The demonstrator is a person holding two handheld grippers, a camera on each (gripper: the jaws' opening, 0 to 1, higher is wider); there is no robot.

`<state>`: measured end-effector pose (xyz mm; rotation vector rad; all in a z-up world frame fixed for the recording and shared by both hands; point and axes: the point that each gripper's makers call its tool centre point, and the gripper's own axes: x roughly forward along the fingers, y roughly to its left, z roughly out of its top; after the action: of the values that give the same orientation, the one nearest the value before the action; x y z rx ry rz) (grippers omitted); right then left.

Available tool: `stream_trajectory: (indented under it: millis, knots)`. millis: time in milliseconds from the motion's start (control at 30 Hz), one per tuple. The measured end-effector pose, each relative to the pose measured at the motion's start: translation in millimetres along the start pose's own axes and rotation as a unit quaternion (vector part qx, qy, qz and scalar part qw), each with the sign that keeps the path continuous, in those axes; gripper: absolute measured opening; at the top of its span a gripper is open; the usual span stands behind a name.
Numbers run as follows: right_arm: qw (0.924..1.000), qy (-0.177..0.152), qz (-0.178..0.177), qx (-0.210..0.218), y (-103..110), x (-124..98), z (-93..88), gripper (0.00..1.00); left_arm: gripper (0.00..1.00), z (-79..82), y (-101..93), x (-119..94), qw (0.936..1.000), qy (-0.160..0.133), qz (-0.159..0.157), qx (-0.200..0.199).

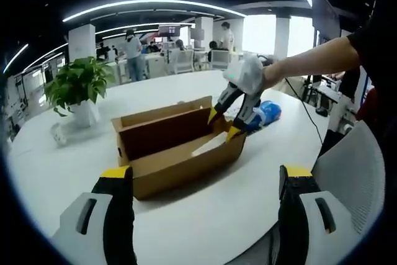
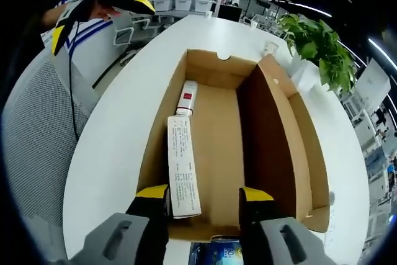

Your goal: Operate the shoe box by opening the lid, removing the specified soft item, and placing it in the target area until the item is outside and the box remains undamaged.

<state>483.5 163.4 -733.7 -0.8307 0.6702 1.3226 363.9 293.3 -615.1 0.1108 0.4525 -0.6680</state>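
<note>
The shoe box (image 1: 177,147) sits open near the middle of the white round worktop (image 1: 205,221), its lid (image 2: 291,134) folded back and standing along one long side. Inside, against the other long wall, lies a long white tube-like item with printed text (image 2: 183,166), with a smaller white and red piece (image 2: 186,98) beyond it. The right gripper (image 1: 228,123) reaches over one end of the box, its yellow-tipped jaws released and spread above the box end. The left gripper (image 1: 205,181) hovers short of the box's long side, jaws spread wide and holding nothing. A blue packet (image 1: 268,113) lies just beyond the box, and a potted plant (image 1: 77,88) stands toward the worktop's far edge.
</note>
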Motion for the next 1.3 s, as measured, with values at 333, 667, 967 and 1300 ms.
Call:
stream_trajectory:
  millis: [333, 667, 967, 1300]
  knots:
    - [0.9994, -0.018, 0.023, 0.017, 13.6, 20.5, 15.8, 0.24, 0.96, 1.5, 2.1, -1.1, 1.0000, -0.003, 0.002, -0.002]
    - [0.9996, -0.017, 0.012, -0.019, 19.4, 20.9, 18.2, 0.14, 0.95, -7.3, 4.2, -0.8, 0.9999, 0.002, 0.012, -0.011]
    - [0.9992, -0.030, 0.000, -0.026, 12.2, 5.7, 25.8, 0.14, 0.95, -1.8, -4.3, 3.0, 0.9999, -0.005, 0.003, -0.010]
    - [0.9980, -0.054, -0.023, -0.022, 2.8, -24.0, 42.0, 0.14, 0.96, 10.0, -6.1, 4.5, 0.9998, -0.020, -0.005, -0.006]
